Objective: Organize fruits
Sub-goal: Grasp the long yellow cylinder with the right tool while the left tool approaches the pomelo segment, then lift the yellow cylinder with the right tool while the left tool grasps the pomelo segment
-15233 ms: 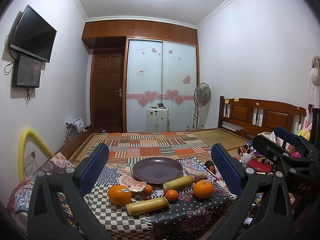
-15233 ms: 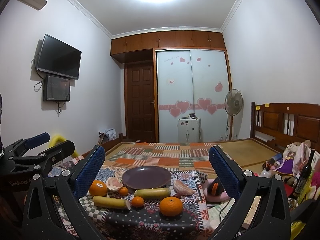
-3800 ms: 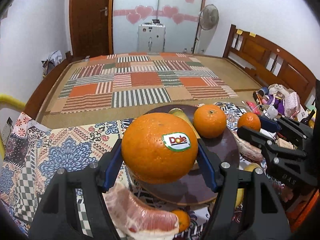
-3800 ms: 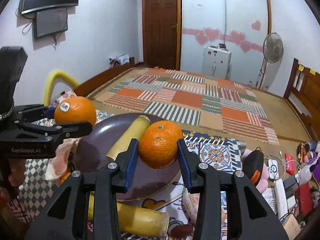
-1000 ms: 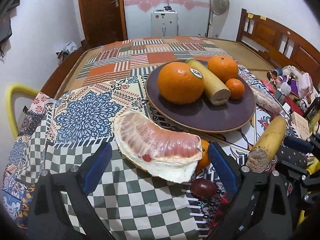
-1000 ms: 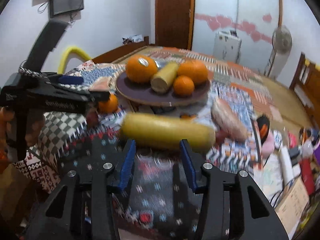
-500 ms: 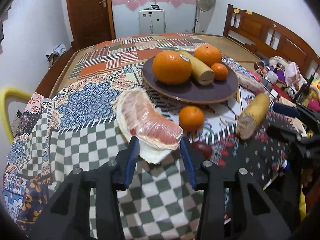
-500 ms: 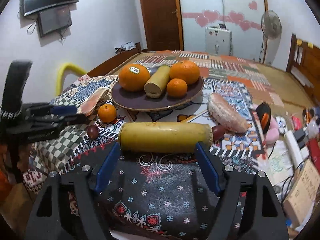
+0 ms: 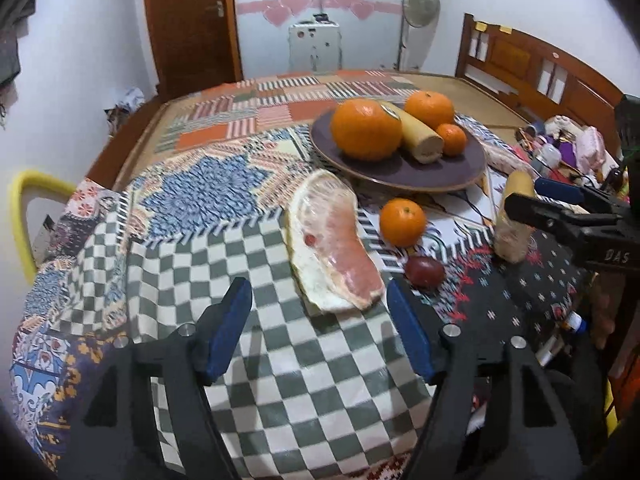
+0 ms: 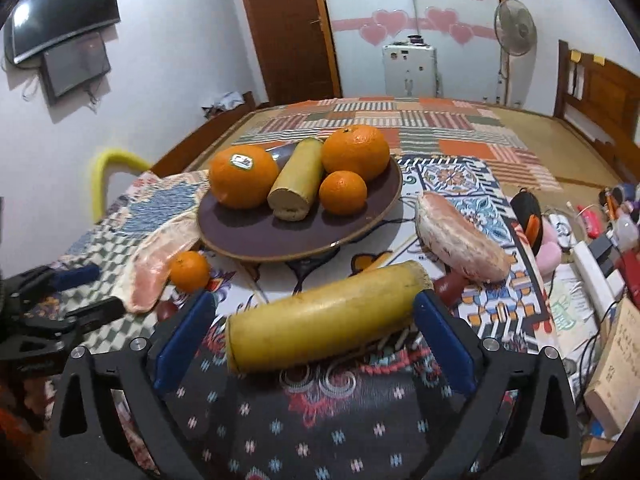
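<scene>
A dark plate holds two big oranges, a small orange and a yellow cylinder. A pomelo wedge lies on the checked cloth just ahead of my open left gripper. A small orange and a dark plum lie to its right. My open right gripper straddles a second yellow cylinder lying on the cloth. Another pomelo wedge lies right of the plate.
The patterned tablecloth covers the table. A yellow chair back stands at the left. Clutter of cables, a power strip and small items sits beyond the right edge. A bed headboard is at the far right.
My left gripper let go of the pomelo wedge, opened and backed off slightly. My right gripper stays open around the yellow cylinder, now a little closer to it.
</scene>
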`<state>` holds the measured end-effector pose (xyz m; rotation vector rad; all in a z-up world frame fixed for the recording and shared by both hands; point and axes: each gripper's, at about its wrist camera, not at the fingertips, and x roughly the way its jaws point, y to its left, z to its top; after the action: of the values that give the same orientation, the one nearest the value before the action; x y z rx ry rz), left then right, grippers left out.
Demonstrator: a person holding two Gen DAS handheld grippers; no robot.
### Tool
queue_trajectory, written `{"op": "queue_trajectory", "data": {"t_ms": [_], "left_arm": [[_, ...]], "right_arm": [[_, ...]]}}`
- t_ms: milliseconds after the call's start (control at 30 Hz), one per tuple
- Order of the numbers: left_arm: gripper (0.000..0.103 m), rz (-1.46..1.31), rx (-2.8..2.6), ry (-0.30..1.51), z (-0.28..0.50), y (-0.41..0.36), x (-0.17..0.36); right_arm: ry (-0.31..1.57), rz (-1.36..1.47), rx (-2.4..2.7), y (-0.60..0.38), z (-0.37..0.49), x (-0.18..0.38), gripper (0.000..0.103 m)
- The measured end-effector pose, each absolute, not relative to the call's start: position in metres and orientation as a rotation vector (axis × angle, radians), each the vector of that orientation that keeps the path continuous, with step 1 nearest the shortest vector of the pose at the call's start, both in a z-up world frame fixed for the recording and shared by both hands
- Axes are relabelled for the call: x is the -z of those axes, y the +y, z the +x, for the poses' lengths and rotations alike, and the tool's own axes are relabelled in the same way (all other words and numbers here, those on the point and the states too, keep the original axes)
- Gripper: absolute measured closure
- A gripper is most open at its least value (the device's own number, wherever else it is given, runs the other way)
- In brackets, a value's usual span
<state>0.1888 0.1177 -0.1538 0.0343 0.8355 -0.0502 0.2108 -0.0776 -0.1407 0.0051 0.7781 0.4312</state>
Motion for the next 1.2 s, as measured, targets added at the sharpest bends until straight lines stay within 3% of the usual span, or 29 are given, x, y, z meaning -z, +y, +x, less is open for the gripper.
{"op": "queue_trajectory", "data": {"t_ms": [167, 267, 467, 567, 667, 1200], "left_arm": [[0.032, -0.001, 0.064, 0.861, 0.204, 0.119, 0.159], [0.032, 0.004, 0.059, 0.886, 0.213, 0.116, 0.168], [0.032, -0.030, 0.050, 0.912, 0.226, 0.116, 0.177], [0.034, -0.029, 0.045, 0.908, 0.228, 0.115, 0.178], [0.049, -0.020, 0.057, 0.907, 0.226, 0.113, 0.176], [0.048, 0.000, 0.092, 0.988, 0.196, 0.124, 0.171]], "right_arm": [[0.820, -0.055, -0.418, -0.065, 0.220, 0.148, 0.007], [0.815, -0.103, -0.409, -0.066, 0.216, 0.151, 0.027], [0.844, -0.087, -0.473, -0.090, 0.208, 0.149, 0.057], [0.848, -0.102, -0.495, -0.100, 0.203, 0.148, 0.065], [0.852, -0.118, -0.514, -0.108, 0.197, 0.146, 0.067], [0.855, -0.204, -0.547, -0.114, 0.185, 0.133, 0.068]]}}
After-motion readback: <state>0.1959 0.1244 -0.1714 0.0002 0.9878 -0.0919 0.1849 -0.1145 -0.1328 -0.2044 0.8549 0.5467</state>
